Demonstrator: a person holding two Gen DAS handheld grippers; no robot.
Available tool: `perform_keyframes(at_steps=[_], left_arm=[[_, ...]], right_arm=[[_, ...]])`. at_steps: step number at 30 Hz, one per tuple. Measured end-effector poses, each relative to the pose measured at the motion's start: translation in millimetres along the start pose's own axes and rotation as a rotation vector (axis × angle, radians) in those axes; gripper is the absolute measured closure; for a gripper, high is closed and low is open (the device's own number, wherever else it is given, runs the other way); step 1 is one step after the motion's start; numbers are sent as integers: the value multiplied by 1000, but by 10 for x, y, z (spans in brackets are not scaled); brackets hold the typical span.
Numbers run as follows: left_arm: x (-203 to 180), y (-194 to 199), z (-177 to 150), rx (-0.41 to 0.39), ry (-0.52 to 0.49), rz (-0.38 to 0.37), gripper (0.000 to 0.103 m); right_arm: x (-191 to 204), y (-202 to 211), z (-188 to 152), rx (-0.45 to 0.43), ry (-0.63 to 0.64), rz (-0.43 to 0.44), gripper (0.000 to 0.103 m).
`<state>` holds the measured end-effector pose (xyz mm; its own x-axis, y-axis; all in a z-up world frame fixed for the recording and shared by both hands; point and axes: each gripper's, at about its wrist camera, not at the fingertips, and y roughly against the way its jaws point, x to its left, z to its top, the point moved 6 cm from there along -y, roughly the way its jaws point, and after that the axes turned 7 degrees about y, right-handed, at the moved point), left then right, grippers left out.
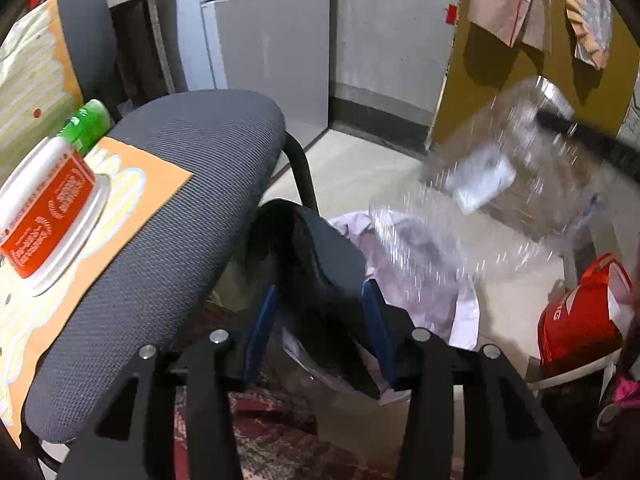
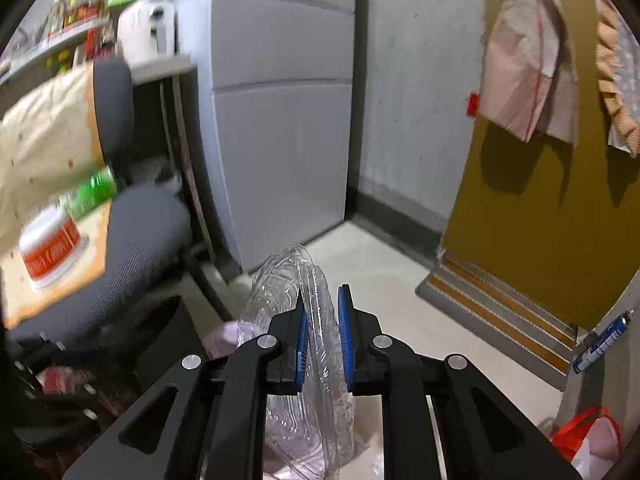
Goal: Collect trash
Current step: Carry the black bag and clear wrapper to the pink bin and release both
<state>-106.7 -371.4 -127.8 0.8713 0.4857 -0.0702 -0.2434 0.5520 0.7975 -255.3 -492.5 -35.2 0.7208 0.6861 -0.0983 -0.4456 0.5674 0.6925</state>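
One clear plastic container (image 2: 304,320) pinched in right hand-held gripper (image 2: 323,336); one green can (image 1: 86,126) on chair (image 1: 192,184).

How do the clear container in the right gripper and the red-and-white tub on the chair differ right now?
The clear container is see-through plastic; the tub is opaque white with a red label. The container is held up in the air, clamped on its rim by the right gripper; the tub rests on an orange sheet on the chair. The container is motion-blurred in the left view; the tub looks sharp there. Both look like plastic food packaging.
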Motion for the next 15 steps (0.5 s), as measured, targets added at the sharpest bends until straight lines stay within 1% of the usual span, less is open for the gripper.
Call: perform_keyframes(at_steps=[3, 4, 6, 7, 8, 11, 15], left_arm=[[36, 117, 6, -41, 27, -9, 49], [42, 139, 11, -46, 32, -8, 47], [84, 174, 27, -56, 43, -2, 46], [108, 207, 29, -64, 50, -8, 44], [124, 225, 33, -71, 57, -16, 43], [149, 268, 55, -86, 80, -39, 43], [179, 350, 89, -112, 96, -56, 43]], right_arm=[[105, -207, -96, 36, 14, 7, 88], [143, -277, -122, 52, 18, 14, 85], [257, -447, -200, 116, 43, 35, 72], [298, -484, -226, 131, 46, 49, 61], [345, -494, -244, 131, 48, 64, 57], [428, -499, -255, 142, 74, 71, 56], [451, -466, -232, 138, 76, 78, 56]])
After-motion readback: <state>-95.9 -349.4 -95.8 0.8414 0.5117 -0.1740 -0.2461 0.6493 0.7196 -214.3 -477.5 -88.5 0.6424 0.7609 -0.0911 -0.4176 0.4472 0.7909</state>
